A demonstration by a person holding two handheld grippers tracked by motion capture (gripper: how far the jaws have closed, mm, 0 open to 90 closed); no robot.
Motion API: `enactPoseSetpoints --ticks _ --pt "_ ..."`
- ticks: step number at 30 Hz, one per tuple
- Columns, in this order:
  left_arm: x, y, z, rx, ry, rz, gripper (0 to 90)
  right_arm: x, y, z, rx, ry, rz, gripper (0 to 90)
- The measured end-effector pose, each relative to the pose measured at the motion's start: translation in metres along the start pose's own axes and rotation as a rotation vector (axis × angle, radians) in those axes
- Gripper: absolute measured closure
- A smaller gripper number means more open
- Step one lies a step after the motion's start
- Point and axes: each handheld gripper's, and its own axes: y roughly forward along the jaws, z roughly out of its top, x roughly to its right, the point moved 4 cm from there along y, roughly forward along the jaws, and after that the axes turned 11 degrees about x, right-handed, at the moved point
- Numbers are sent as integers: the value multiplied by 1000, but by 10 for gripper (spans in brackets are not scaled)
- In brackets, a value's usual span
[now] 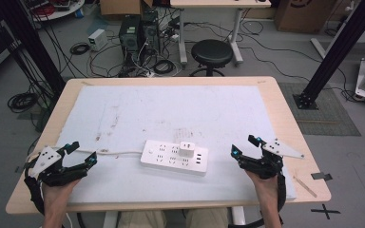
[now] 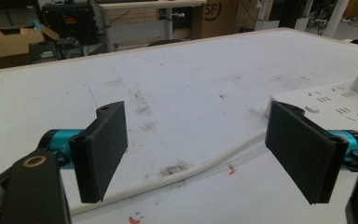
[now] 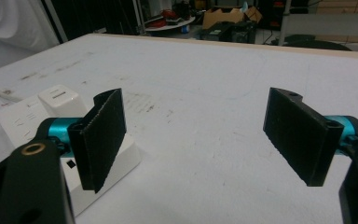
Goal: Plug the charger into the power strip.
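Note:
A white power strip [image 1: 174, 157] lies on the white mat, near the table's front middle. A small white charger [image 1: 187, 149] is plugged into its top. The strip's white cable [image 1: 119, 153] runs off to the left. My left gripper [image 1: 82, 152] rests at the front left, open, with its tips close to that cable. In the left gripper view the cable [image 2: 191, 170] passes on the mat between the open jaws of the left gripper [image 2: 196, 116], and the strip [image 2: 326, 100] lies to the right. My right gripper [image 1: 244, 146] is open and empty to the right of the strip. In the right gripper view the charger [image 3: 63, 100] shows behind the left jaw of the right gripper [image 3: 193, 102].
The wooden table [image 1: 285, 109] carries a stained white mat [image 1: 171, 114]. A thin wooden stick [image 1: 305, 186] lies at the front right corner. Beyond the far edge stand a black stool [image 1: 212, 53], computer towers [image 1: 138, 33] and loose floor cables.

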Motion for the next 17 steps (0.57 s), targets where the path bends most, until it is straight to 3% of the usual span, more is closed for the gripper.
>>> enactPoseSetpoints --ticks 17 --pt "-3 -1 -2 -3 -9 2 209 2 5 -3 -21 9 4 215"
